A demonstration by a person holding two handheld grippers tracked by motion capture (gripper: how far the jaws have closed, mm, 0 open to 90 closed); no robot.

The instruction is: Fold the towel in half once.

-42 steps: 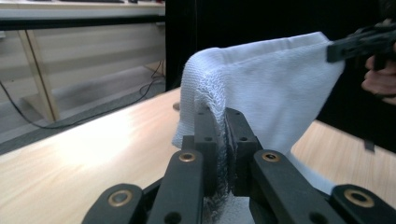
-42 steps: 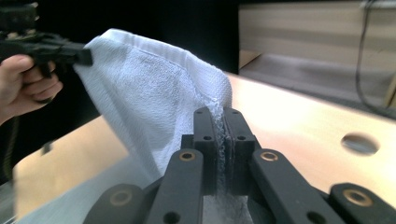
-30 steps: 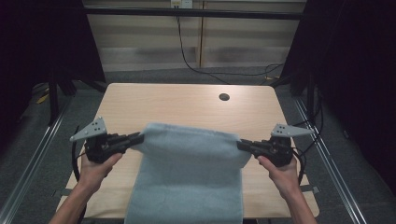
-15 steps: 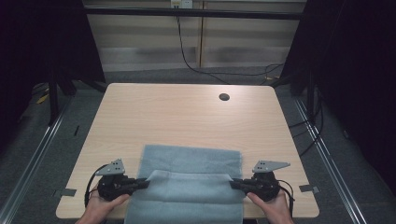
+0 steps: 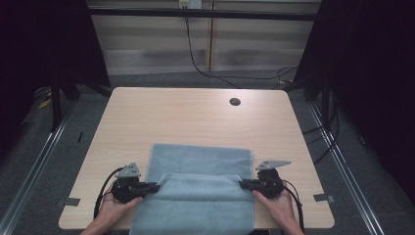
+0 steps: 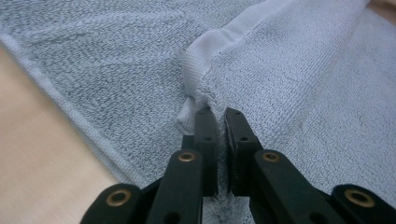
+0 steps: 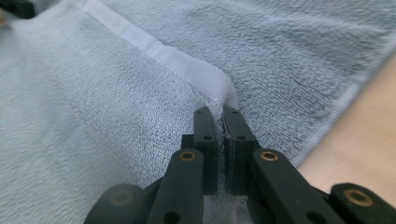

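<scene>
A light blue-grey towel (image 5: pixel 200 169) lies on the near half of the wooden table (image 5: pixel 195 117), its near part hanging over the front edge. An upper layer is folded over the lower one. My left gripper (image 5: pixel 155 185) is shut on the left corner of that upper layer; in the left gripper view the towel (image 6: pixel 289 79) hem is pinched between the black jaws of the left gripper (image 6: pixel 218 114). My right gripper (image 5: pixel 242 184) is shut on the right corner, and in the right gripper view the towel (image 7: pixel 93 121) runs into the jaws of the right gripper (image 7: pixel 218 112).
A round cable hole (image 5: pixel 235 102) sits near the table's far edge. Bare wood lies beyond the towel. Cables (image 5: pixel 205 63) run across the floor behind the table, with dark frames and rails at both sides.
Both grippers have come down and toward the front edge with the towel's corners. The towel, hanging lifted a second ago, now lies on the table with its upper layer lowered.
</scene>
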